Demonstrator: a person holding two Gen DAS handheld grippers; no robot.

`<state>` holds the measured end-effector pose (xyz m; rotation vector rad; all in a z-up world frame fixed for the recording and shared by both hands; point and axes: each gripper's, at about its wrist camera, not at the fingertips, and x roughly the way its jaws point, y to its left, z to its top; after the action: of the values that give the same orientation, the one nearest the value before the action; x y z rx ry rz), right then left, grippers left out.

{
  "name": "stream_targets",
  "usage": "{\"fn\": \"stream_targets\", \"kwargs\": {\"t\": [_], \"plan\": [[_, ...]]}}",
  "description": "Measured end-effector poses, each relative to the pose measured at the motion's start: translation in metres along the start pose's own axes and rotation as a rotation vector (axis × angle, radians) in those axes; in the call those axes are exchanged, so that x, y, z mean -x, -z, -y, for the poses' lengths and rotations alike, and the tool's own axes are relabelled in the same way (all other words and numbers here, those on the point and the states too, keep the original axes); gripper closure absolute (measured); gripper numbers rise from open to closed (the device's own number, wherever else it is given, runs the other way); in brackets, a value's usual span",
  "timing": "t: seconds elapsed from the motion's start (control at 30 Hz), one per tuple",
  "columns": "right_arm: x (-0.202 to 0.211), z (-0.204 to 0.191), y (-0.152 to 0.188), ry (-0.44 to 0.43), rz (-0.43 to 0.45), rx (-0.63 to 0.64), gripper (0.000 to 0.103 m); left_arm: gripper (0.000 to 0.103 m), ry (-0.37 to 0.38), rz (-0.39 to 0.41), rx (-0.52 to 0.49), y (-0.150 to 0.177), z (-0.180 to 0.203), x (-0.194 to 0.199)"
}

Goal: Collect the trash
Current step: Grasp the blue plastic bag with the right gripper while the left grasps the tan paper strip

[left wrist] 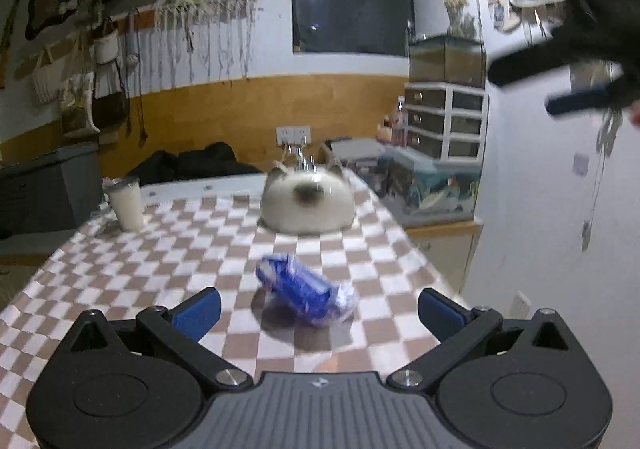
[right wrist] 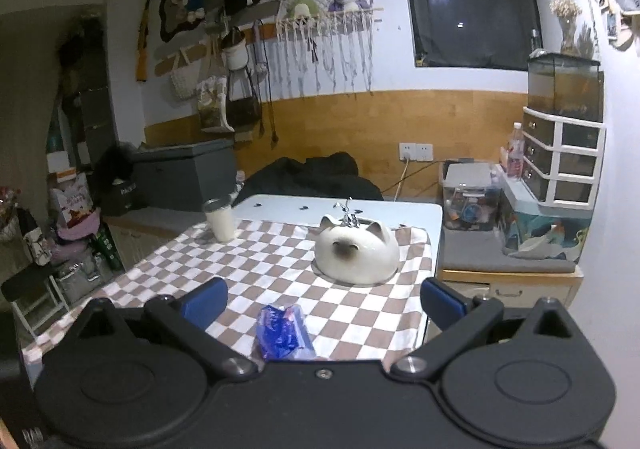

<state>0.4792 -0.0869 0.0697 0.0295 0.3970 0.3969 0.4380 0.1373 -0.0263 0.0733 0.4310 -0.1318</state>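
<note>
Presently the left hand-held gripper [left wrist: 318, 311] hangs spread, empty, above the crumpled blue plastic wrapper [left wrist: 306, 291] lying on the checkered tabletop [left wrist: 180, 261]; the right hand-held gripper [right wrist: 324, 303] is likewise spread. Risk: the light film may skid from closing fingers. Beyond stand a white ceramic cat-face bowl [left wrist: 307, 201] and a pale tumbler [left wrist: 126, 203], neither obstructing.

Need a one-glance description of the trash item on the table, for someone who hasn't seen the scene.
Find the table with the brown-and-white checkered cloth. On the cloth stand a white cat-face dome at the far right and a tall milky cup at the far left. The trash is the crumpled blue wrapper lying flat on the cloth's near side: the only blue, crinkly, non-upright thing there.
</note>
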Motion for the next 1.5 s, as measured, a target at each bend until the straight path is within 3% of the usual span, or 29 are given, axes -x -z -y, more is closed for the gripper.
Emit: {"fn": "stream_targets", "kwargs": {"t": [0.2,0.3,0.47,0.57,0.67,0.83,1.03,1.17,1.23,1.27,1.5], "plan": [[-0.059,-0.004,0.017,0.067,-0.022,0.036,0.0,0.0,0.081,-0.04,0.052,0.03,-0.019,-0.032],[-0.087,-0.009,0.028,0.105,-0.04,0.068,0.0,0.0,0.15,-0.116,0.071,0.033,-0.027,-0.048],[-0.134,-0.006,0.04,-0.008,-0.08,-0.052,0.0,0.0,0.213,-0.159,0.042,0.043,-0.025,-0.055],[-0.159,-0.014,0.046,-0.004,-0.11,-0.071,0.0,0.001,0.233,-0.169,0.036,0.051,-0.023,-0.061],[-0.179,-0.023,0.051,-0.014,-0.14,-0.055,0.0,0.016,0.262,-0.188,0.035,0.055,-0.022,-0.067],[-0.21,-0.03,0.06,-0.078,-0.214,-0.058,0.0,0.037,0.232,-0.208,-0.008,0.061,-0.019,-0.076],[-0.247,-0.045,0.086,-0.107,-0.319,0.012,0.004,0.043,0.192,-0.197,-0.053,0.064,-0.015,-0.08],[-0.262,-0.044,0.099,-0.11,-0.373,0.007,0.018,0.057,0.185,-0.191,-0.041,0.063,-0.017,-0.082],[-0.266,-0.043,0.103,-0.113,-0.395,-0.006,0.03,0.072,0.177,-0.189,-0.036,0.062,-0.018,-0.083],[-0.266,-0.042,0.105,-0.11,-0.402,-0.011,0.033,0.074,0.172,-0.187,-0.038,0.062,-0.018,-0.083],[-0.245,-0.043,0.106,-0.104,-0.378,0.018,0.063,0.076,0.175,-0.186,-0.043,0.061,-0.018,-0.085]]}}
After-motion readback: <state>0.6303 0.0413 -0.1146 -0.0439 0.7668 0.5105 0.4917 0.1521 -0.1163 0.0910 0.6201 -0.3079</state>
